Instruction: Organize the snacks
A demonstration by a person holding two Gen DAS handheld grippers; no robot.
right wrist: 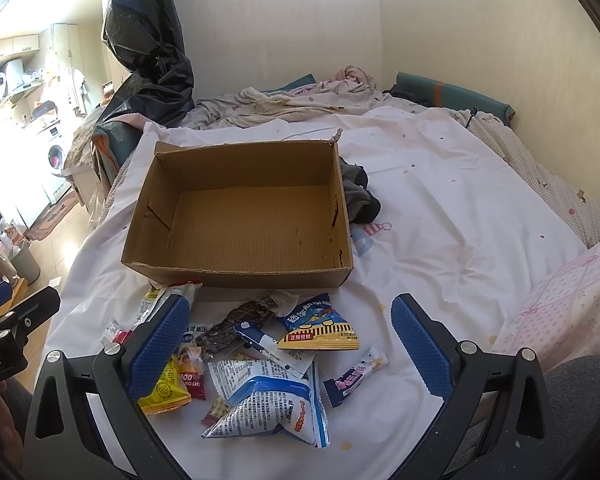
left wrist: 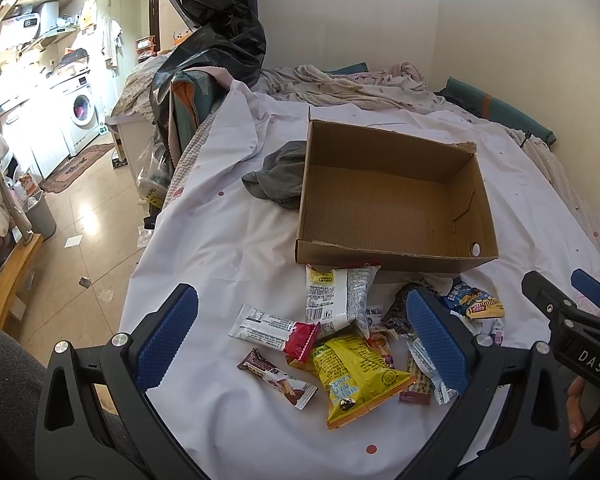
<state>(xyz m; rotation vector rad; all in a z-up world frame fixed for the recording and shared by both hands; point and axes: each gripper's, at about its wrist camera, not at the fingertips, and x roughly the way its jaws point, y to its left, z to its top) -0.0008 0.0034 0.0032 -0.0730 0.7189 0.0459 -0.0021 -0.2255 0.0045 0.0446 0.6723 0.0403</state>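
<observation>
1. Snacks point(left wrist: 340, 344) lie in a loose pile on the bed sheet point(left wrist: 220, 240), just in front of the near wall of the empty cardboard box point(left wrist: 384, 204); nothing is in the box yet.
2. Left tool point(left wrist: 302, 340): fingers wide apart, holding nothing, hovering over the left half of the pile. The yellow packet point(left wrist: 356, 380) sits between its fingers, long axis running roughly toward the box; a white bar with a red end point(left wrist: 276, 330) lies crosswise just left of it.
3. Right tool point(right wrist: 290, 350): also spread apart and empty, over the right half of the pile. The big blue-white bag point(right wrist: 272, 404) lies between its fingers, the small dark blue bar point(right wrist: 354, 378) just to the right.
4. Judgement: either tool can pick straight down; the box lies straight ahead of both, beyond the pile.
</observation>
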